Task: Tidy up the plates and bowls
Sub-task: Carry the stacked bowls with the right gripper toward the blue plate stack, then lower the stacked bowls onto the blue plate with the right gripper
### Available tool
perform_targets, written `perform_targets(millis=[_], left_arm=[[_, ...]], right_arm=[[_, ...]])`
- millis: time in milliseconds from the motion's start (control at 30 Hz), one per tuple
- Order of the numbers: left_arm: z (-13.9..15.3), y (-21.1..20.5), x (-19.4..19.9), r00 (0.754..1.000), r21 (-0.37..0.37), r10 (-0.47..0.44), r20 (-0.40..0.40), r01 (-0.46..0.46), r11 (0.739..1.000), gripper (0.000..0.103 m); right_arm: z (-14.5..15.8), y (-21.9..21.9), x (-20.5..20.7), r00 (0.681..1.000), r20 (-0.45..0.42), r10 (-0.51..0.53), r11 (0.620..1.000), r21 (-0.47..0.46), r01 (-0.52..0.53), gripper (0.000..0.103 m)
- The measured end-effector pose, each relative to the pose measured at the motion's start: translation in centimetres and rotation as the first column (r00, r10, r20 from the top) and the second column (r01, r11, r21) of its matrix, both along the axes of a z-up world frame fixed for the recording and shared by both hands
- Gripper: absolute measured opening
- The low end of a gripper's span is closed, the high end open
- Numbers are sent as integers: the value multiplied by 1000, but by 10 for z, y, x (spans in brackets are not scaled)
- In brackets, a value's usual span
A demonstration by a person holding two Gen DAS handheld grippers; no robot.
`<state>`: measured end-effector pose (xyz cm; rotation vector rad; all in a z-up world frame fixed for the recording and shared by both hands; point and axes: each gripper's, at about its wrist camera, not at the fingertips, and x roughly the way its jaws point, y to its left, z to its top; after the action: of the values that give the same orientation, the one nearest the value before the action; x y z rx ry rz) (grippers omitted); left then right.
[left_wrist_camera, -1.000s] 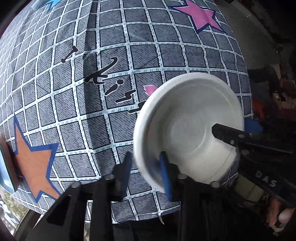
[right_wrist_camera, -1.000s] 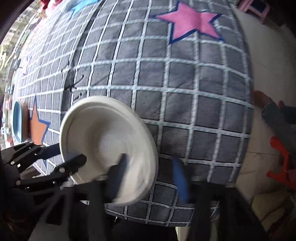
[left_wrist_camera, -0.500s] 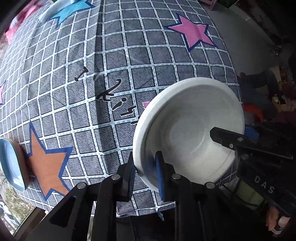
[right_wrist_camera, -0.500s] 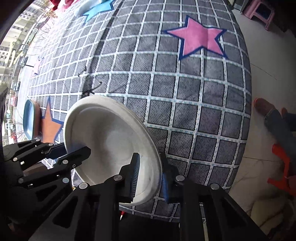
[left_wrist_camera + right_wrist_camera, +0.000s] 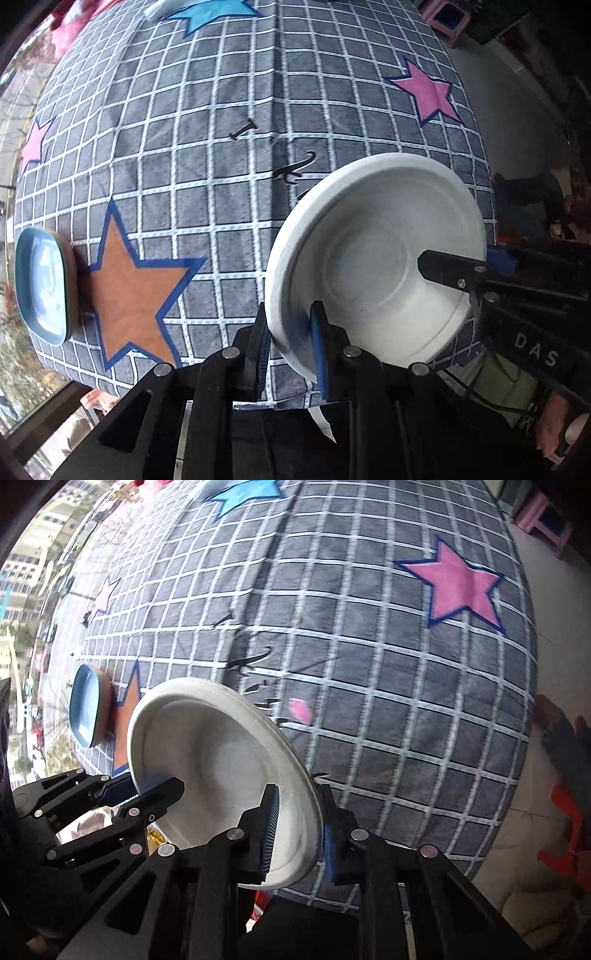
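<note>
Far left on the bench cloth: blue dish, sitting at the tip of the orange star. Centre: left gripper, jaws clamped on the near-left rim of the white bowl. Bowl is off the cloth, tilted, held above the bench's near edge. Right: right gripper, jaws clamped on the opposite rim of the same bowl. Both grip the one bowl, one each side. Pink star far right of the cloth.
</note>
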<state>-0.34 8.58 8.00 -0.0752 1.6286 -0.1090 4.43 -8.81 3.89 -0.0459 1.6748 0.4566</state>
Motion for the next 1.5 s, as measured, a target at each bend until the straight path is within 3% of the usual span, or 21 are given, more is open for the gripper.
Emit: perform_targets(millis=[233, 533, 733, 1100, 1267, 1500], left_arm=[[17, 47, -5, 999, -7, 22, 30, -22, 1000, 23], [24, 124, -17, 990, -39, 135, 43, -134, 990, 23], [29, 174, -30, 976, -31, 211, 52, -210, 977, 23], [29, 258, -63, 922, -40, 384, 43, -383, 923, 23], [30, 278, -66, 916, -4, 396, 64, -397, 918, 23], [25, 300, -65, 916, -5, 395, 69, -396, 918, 23]], right_arm=[[12, 43, -1, 998, 29, 54, 998, -17, -54, 23], [24, 121, -1, 984, 58, 167, 985, -48, -164, 23], [25, 180, -9, 959, 56, 277, 959, -74, -273, 23], [25, 281, -26, 896, 24, 444, 892, -105, -439, 23], [27, 310, -35, 861, 37, 508, 855, -141, -498, 23], [23, 332, -35, 863, 35, 504, 857, -143, -495, 23]])
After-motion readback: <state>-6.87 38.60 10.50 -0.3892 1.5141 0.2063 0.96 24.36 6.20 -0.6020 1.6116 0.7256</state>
